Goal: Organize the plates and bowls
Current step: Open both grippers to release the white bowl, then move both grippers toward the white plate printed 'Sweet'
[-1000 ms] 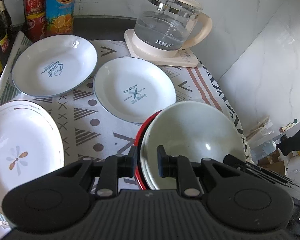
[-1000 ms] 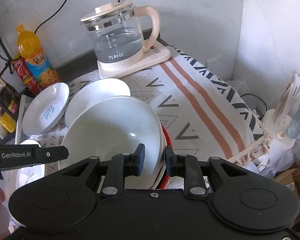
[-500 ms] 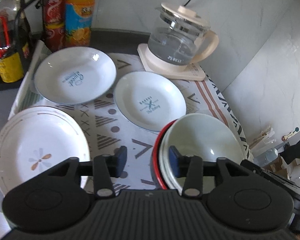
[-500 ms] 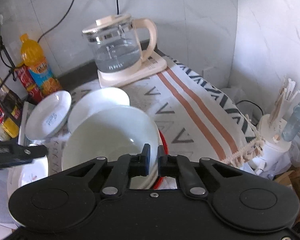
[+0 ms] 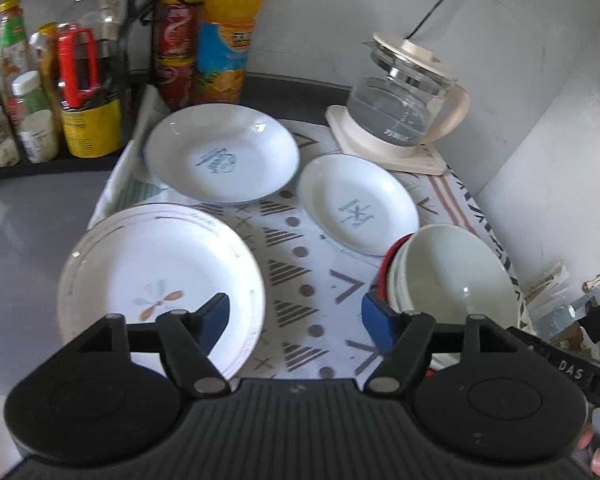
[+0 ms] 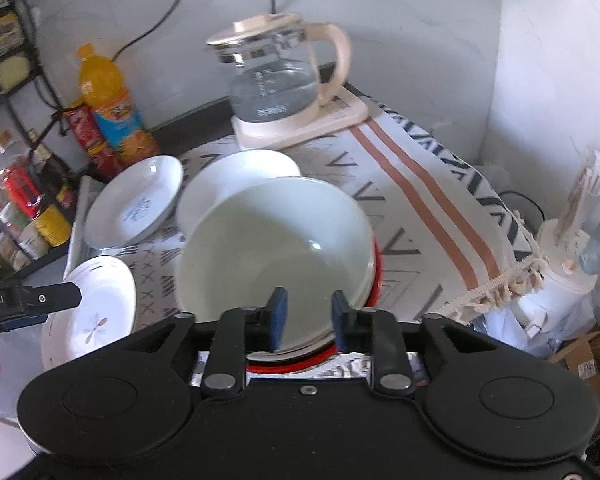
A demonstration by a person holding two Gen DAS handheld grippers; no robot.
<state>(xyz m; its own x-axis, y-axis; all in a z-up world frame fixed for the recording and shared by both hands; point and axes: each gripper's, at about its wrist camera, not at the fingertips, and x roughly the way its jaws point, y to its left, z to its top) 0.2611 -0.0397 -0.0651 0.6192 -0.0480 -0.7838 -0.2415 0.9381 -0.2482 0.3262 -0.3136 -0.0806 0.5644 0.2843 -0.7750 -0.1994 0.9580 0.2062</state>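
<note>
A white bowl (image 6: 276,248) sits nested on other bowls, the lowest one red (image 6: 376,280), at the near right of the patterned cloth. My right gripper (image 6: 309,314) is open, its fingertips over the white bowl's near rim and not clamped on it. My left gripper (image 5: 295,314) is open wide above the cloth, between a floral plate (image 5: 156,272) on its left and the bowl stack (image 5: 452,280) on its right. A "Sweet" plate (image 5: 220,156) and a smaller "Bakery" plate (image 5: 356,204) lie farther back.
A glass kettle (image 5: 404,108) on its base stands at the back right by the wall. Drink bottles (image 5: 224,40) and a rack of jars (image 5: 40,100) line the back left. A white holder with sticks (image 6: 568,240) stands off the cloth's right edge.
My left gripper let go of the bowl stack's rim, opened wide, and drew back to the left. My right gripper's jaws narrowed, then spread again at the white bowl's rim.
</note>
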